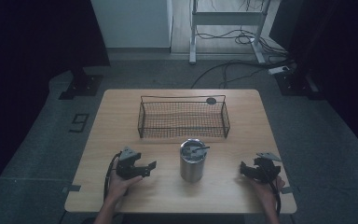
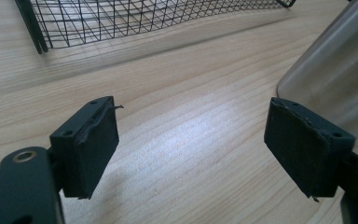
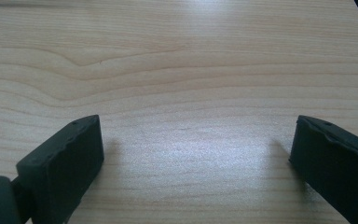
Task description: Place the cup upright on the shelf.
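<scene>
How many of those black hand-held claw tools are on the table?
2. The left gripper sits at the near left of the table, beside the metal cup. The right gripper sits at the near right. Each is held by a hand, with its jaws standing open.

On the table, a metal tumbler stands at centre. A wire basket sits behind it at twelve o'clock. My left gripper rests at nine o'clock, my right gripper at three, both apart from it.
</scene>
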{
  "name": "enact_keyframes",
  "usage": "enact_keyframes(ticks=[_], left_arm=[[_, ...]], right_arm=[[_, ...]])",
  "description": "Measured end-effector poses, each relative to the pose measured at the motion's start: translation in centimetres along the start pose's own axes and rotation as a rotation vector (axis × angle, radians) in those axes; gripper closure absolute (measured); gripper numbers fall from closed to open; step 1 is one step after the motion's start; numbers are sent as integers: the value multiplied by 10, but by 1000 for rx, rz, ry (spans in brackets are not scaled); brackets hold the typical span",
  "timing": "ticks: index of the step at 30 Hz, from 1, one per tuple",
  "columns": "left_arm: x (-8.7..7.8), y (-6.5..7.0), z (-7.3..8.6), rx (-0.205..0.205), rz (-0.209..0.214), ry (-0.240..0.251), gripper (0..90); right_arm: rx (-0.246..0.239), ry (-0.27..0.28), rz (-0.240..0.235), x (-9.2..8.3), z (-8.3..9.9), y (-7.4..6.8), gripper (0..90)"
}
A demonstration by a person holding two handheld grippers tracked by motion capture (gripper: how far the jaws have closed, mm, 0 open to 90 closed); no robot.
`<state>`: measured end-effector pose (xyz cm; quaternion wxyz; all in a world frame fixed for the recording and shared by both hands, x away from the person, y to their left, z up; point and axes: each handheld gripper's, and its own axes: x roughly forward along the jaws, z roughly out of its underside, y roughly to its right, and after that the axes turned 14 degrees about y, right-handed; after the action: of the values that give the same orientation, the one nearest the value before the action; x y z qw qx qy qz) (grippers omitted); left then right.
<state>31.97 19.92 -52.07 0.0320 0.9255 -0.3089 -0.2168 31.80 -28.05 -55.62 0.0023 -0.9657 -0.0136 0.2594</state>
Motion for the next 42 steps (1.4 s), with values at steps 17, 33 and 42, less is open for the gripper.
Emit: enact_keyframes(ticks=[17, 33, 42], left_arm=[[-4, -4, 2, -15, -21, 10, 174], [-11, 1, -4, -15, -54, 40, 185], [-23, 14, -26, -1, 20, 106, 157]], right_arm=[[-5, 0, -6, -3, 2, -2, 20], [-8, 3, -14, -4, 2, -3, 32], [-7, 5, -12, -5, 3, -3, 39]])
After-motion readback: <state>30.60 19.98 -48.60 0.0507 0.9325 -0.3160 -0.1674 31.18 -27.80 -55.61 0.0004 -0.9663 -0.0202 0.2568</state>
